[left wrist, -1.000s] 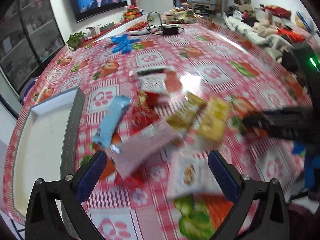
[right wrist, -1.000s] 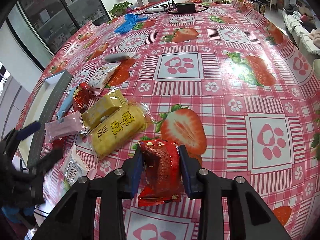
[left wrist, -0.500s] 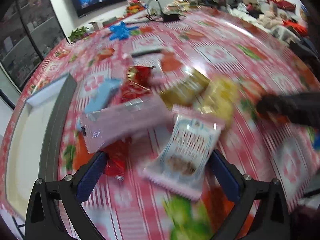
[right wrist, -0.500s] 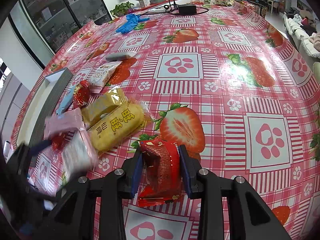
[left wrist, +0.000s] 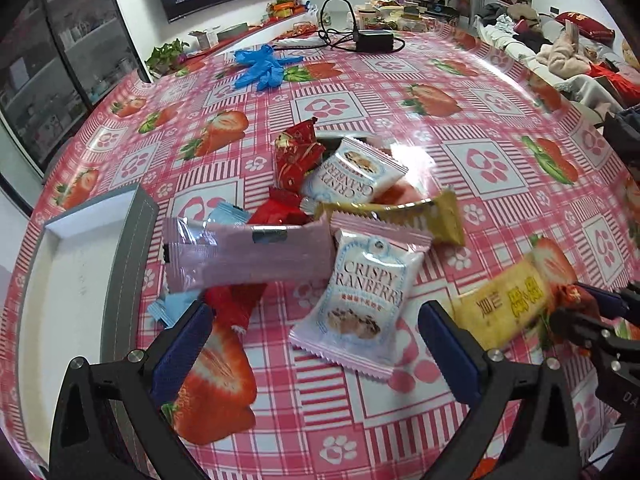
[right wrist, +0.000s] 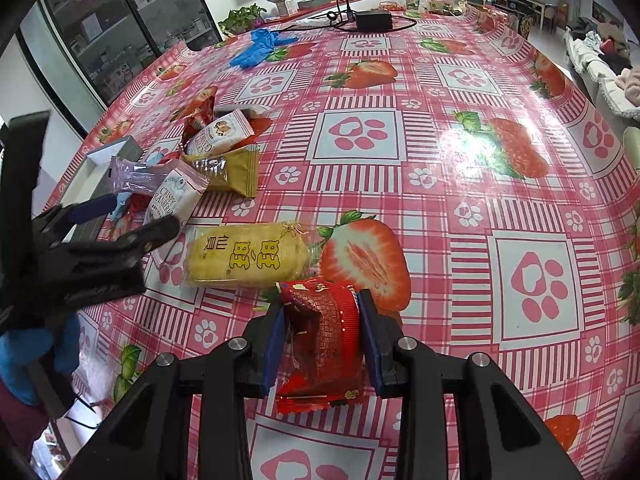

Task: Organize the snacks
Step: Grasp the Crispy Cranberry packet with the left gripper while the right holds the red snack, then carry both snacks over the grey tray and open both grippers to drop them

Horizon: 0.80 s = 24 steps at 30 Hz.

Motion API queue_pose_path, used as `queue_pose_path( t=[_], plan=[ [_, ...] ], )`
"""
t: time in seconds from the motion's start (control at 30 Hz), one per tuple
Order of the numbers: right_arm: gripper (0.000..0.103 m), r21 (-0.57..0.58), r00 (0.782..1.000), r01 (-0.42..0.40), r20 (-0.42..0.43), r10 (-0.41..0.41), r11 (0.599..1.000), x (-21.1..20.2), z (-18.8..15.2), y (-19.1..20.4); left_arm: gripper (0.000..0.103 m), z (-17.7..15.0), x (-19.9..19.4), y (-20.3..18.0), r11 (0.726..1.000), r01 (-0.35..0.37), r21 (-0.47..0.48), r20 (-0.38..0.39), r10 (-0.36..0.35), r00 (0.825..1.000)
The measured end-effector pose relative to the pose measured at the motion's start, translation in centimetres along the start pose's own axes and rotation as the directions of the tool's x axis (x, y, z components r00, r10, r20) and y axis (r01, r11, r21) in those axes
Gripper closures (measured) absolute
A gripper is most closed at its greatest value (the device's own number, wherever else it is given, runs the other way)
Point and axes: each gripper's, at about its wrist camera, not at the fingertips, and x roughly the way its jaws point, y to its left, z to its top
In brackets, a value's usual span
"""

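My right gripper (right wrist: 322,334) is shut on a red snack packet (right wrist: 322,338), held just above the strawberry tablecloth. A yellow rice cracker pack (right wrist: 247,255) lies just beyond it. My left gripper (left wrist: 312,344) stands open over a pink and white Crispy Cranberry pack (left wrist: 366,298), which lies between its fingers without being pressed. A pile of snacks sits beyond it: a long pink wrapper (left wrist: 248,254), a gold pack (left wrist: 394,216), a second cranberry pack (left wrist: 354,174), red packets (left wrist: 296,154) and a light blue one (left wrist: 228,214). The right gripper (left wrist: 592,312) shows at the right edge.
A white tray with a grey rim (left wrist: 132,248) lies left of the pile. Blue gloves (left wrist: 258,66) and a black power adapter with its cable (left wrist: 374,40) lie at the far end. A plant, a television and glass cabinets stand beyond. The table edge runs along the right.
My left gripper has moved forward and to the right across the pile, so the cranberry pack now lies between its open fingers. The right gripper has kept still with the red packet.
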Motion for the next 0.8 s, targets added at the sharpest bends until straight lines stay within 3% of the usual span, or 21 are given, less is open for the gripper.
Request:
queue_pose_path(
  t=[0.17,0.23,0.3,0.43,0.53,0.6,0.63,0.67,0.7,0.8],
  plan=[
    [0.067,-0.007,1.0,0.001,0.007,-0.001,1.0,0.0,-0.1,0.0,0.0,0.9,1.8,-1.3,0.999,-0.024,0.041,-0.046,0.026,0.999],
    [0.067,0.003,1.0,-0.012,0.006,0.012,1.0,0.0,-0.1,-0.1,0.0,0.9,1.9,-1.6,0.999,-0.019,0.048,-0.031,0.021,0.999],
    [0.067,0.008,1.0,-0.02,0.007,0.02,1.0,0.0,-0.1,-0.2,0.0,1.1,2.1,-1.2,0.999,0.001,0.033,-0.041,0.001,0.999],
    [0.067,0.0,1.0,-0.011,0.007,0.011,1.0,0.0,-0.1,-0.2,0.0,1.3,3.1,0.3,0.993,0.1,-0.062,-0.1,-0.106,0.989],
    [0.067,0.001,1.0,-0.011,0.009,0.011,1.0,0.0,-0.2,-0.1,0.001,1.3,2.8,-0.4,0.997,0.066,-0.028,-0.101,-0.069,0.993],
    [0.067,0.0,1.0,-0.011,0.008,0.011,1.0,0.0,-0.2,-0.2,0.009,1.0,2.3,-1.0,0.998,0.06,-0.016,-0.088,-0.061,0.994],
    [0.067,0.001,1.0,-0.012,0.007,0.012,1.0,0.0,-0.2,-0.2,0.022,0.8,1.9,-1.4,0.997,0.074,-0.011,-0.081,-0.075,0.994],
    [0.067,0.004,1.0,-0.014,0.003,0.014,1.0,-0.1,-0.2,-0.2,0.043,0.7,1.6,-1.5,0.996,0.088,-0.012,-0.078,-0.089,0.993],
    [0.067,0.013,1.0,-0.017,0.0,0.017,1.0,-0.1,-0.2,-0.3,0.058,0.6,1.2,-1.7,0.995,0.098,-0.016,-0.073,-0.099,0.992],
    [0.067,0.034,1.0,-0.027,-0.001,0.027,0.999,-0.5,-0.6,-0.6,0.061,0.1,0.4,-1.9,0.996,0.082,-0.034,-0.064,-0.084,0.994]
  ],
)
